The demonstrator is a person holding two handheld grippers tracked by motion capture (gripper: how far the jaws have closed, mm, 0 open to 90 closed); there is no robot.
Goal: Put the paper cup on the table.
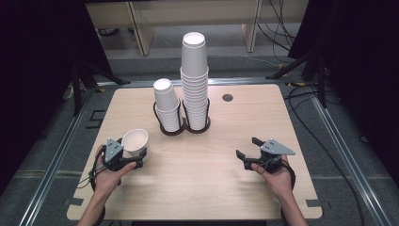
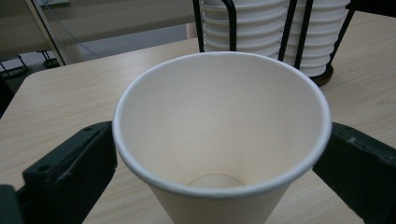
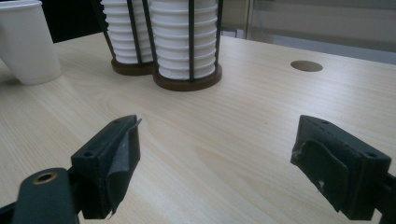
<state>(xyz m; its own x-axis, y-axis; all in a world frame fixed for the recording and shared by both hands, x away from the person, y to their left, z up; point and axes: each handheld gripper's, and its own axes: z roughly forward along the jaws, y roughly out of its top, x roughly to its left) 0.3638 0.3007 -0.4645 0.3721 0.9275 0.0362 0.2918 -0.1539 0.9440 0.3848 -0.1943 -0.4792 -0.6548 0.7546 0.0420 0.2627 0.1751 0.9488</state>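
While the left gripper [image 1: 132, 155] stands at the table's [image 1: 202, 188] left edge, a single paper cup [image 1: 135, 141] sits upright between its jaws.
Jaws apart, flanking the empty cup; whether they touch it I cannot tell. The right gripper [image 1: 248, 147], near the right edge, gapes on nothing. Two wire holders [image 1: 195, 126] toward the far edge carry stacked white cups [image 1: 195, 80]. No writing is legible.

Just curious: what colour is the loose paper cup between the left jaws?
White paper cup, inside and out; clearest in the left gripper view.
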